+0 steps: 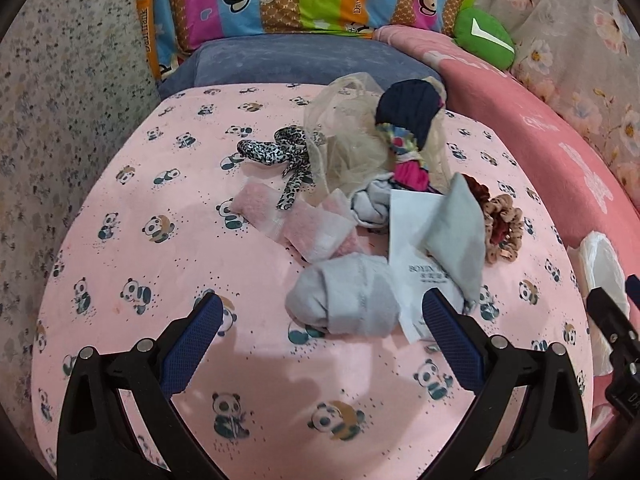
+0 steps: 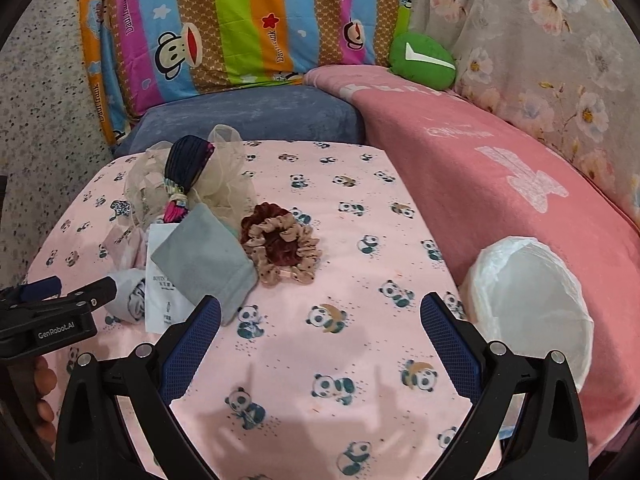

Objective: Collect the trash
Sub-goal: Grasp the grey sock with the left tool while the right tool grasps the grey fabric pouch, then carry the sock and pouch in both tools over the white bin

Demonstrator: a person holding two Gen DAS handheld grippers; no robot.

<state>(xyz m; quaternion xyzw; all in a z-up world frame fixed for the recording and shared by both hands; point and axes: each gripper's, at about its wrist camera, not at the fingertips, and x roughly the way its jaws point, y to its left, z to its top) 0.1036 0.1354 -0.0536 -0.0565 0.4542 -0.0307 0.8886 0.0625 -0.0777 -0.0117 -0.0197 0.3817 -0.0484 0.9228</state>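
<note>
A heap of small items lies on the pink panda sheet (image 1: 160, 184). It holds a balled grey sock (image 1: 344, 300), a white printed paper packet (image 1: 408, 232), a grey pouch (image 1: 456, 232), a pink-and-white cloth (image 1: 304, 224) and brown scrunchies (image 2: 280, 244). My left gripper (image 1: 323, 302) is open, low over the sheet, its fingers either side of the grey sock and not touching it. My right gripper (image 2: 321, 305) is open over bare sheet, with nothing between its fingers. A white-lined bin (image 2: 532, 304) stands just to its right.
Behind the heap lie a leopard-print ribbon (image 1: 280, 152), beige mesh (image 1: 344, 140) and a navy scrunchie (image 1: 408, 108). A pink blanket (image 2: 480, 168), blue cushion (image 2: 248, 112), striped monkey pillow (image 2: 240, 20) and green plush (image 2: 424, 60) ring the back. A hand (image 2: 40, 392) holds the left gripper (image 2: 74, 286).
</note>
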